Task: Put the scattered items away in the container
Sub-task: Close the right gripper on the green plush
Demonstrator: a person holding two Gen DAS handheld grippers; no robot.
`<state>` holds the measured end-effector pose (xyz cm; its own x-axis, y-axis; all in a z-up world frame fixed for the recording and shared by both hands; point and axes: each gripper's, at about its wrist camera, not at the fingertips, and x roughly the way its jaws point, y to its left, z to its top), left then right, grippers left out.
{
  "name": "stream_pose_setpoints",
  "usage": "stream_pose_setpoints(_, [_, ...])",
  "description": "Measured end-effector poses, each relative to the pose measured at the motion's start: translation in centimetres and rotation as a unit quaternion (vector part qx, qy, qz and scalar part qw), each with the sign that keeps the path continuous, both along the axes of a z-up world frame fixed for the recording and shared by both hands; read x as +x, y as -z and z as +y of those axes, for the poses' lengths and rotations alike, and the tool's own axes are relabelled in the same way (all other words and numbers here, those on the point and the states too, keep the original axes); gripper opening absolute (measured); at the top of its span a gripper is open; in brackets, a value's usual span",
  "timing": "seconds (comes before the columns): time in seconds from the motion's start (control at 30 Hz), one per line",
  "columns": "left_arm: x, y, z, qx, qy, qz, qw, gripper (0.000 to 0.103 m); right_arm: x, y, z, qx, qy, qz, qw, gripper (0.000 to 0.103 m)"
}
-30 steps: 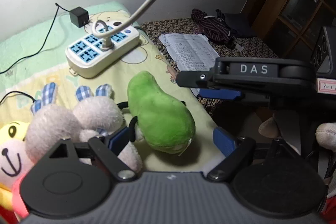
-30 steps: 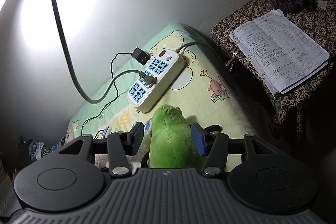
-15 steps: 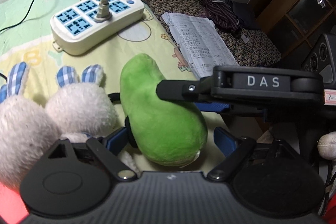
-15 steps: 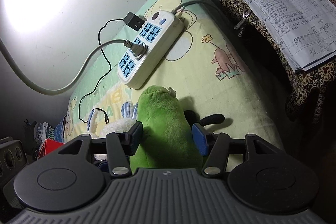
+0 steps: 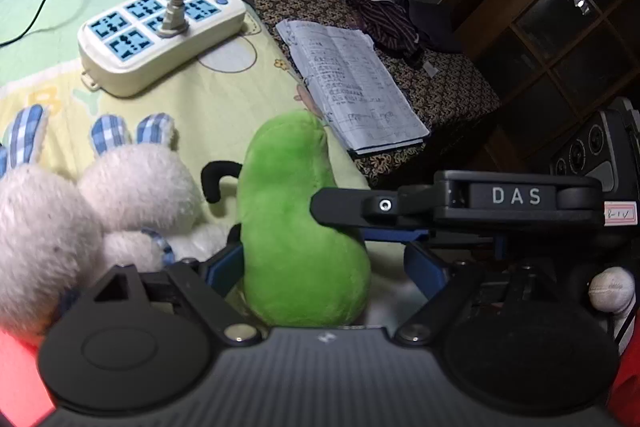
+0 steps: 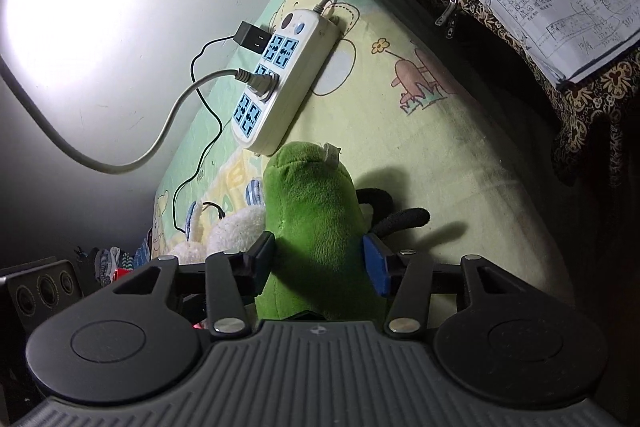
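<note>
— Plush, bright green and pear-shaped: the green plush toy lies on the bed, with thin black limbs sticking out beside it and a small white tag at its narrow end.

— Who has it?

— The right claw. Its jaws have just been closing, and both blue pads now press into the toy's sides. The left claw is spread wide around the same toy; its left finger sits just beside the fabric, the right one stands clear, so it grips nothing.

— What else is near?

— A white rabbit plush with blue checked ears lies just beside it. Farther up the bed is a power strip with a grey cable plugged in. An open notebook rests on a patterned cloth past the bed's edge.

— Anything unclear?

— The toy's wide end is hidden behind the claw bodies. Something red is cut off at the left view's lower corner; I can't tell what it is.
</note>
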<state>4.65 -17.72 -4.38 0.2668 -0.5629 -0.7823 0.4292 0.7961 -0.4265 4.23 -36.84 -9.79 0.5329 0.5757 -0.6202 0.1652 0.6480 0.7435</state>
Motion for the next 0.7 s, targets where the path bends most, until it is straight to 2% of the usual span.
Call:
stream_pose_setpoints(0.23, [-3.4, -1.2, -0.2, -0.003, 0.032, -0.001, 0.9995, 0.086, -3.4, -1.2, 0.1, -0.003, 0.007, 0.002, 1.0, 0.05])
stream_pose_setpoints(0.37, [-5.7, -1.6, 0.9, -0.013, 0.05, 0.011, 0.9986, 0.086, -5.7, -1.6, 0.1, 0.004, 0.011, 0.004, 1.0, 0.05])
stream_pose_setpoints(0.47, [-7.6, -1.6, 2.2, -0.007, 0.058, 0.012, 0.9982, 0.086, -7.5, -1.6, 0.7, 0.007, 0.005, 0.009, 1.0, 0.05])
stream_pose_setpoints(0.7, [-10.9, -1.6, 5.8, 0.014, 0.045, 0.011, 0.9988, 0.086, -10.7, -1.6, 4.3, 0.009, -0.034, 0.011, 0.999, 0.05])
